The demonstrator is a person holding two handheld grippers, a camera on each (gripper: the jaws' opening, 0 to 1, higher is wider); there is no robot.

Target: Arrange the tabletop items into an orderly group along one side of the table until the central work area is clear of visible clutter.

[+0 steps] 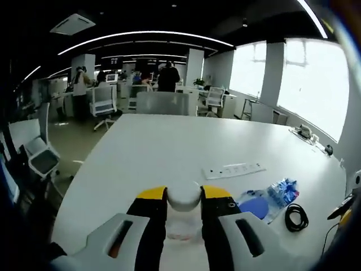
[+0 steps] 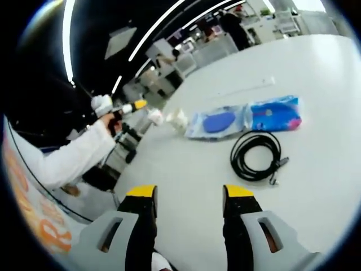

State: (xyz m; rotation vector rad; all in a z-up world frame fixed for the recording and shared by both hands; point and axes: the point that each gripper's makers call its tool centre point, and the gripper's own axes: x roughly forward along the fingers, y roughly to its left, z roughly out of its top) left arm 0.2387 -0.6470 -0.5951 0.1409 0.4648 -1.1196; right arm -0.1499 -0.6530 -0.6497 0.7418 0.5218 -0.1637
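Jaws of left gripper (image 1: 184, 196) pinching a white-capped clear bottle (image 1: 184, 199), raised over the surface (image 1: 158, 147); right gripper (image 2: 188, 193) spread, empty. Beside the bottle: blue packets (image 2: 274, 113), coiled cable (image 2: 255, 155). Step: relocating bottle; next, set it edgeward.

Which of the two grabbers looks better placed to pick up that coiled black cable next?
The right gripper, probably: its jaws stand open and empty with the black cable just ahead. The left gripper is already shut on a white cup.
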